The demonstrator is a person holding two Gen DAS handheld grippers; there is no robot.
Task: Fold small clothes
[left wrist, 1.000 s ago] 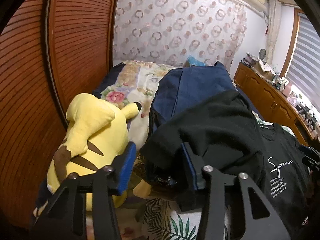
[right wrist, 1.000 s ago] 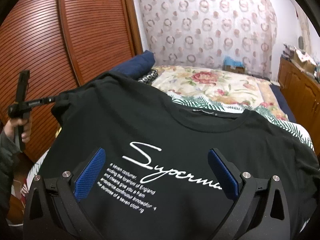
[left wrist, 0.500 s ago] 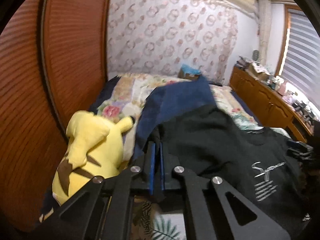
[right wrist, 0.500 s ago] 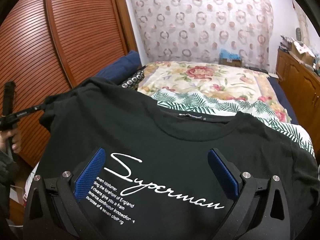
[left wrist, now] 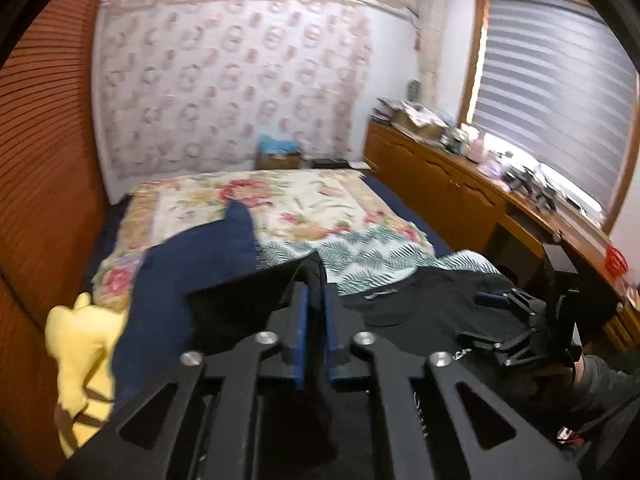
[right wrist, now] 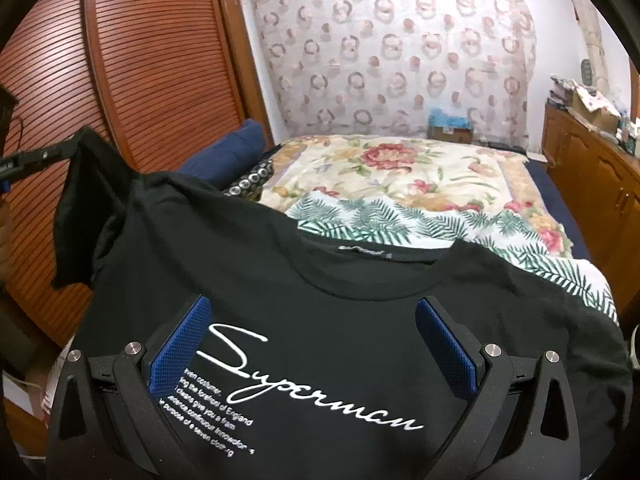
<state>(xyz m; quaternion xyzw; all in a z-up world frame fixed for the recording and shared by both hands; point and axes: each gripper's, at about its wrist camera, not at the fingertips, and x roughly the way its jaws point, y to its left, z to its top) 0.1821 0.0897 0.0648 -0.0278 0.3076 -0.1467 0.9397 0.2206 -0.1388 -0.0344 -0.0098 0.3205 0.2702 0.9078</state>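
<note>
A black T-shirt point(right wrist: 320, 300) lies printed side up on a floral bedspread point(right wrist: 420, 184). The left gripper point(left wrist: 314, 336) has its jaws pinched on the raised sleeve point(right wrist: 86, 184); the right gripper point(right wrist: 312, 344) hovers wide apart over the chest, holding nothing. With nothing pinning the body, pulling the sleeve could drag the shirt askew.

My left gripper point(left wrist: 315, 332) is matte black plastic with triangular cut-outs, silver round screws and blue textured pads point(left wrist: 301, 334). My right gripper point(right wrist: 312, 350) matches it: blue cross-hatched pads point(right wrist: 180, 346), silver screws, angular black arms.
</note>
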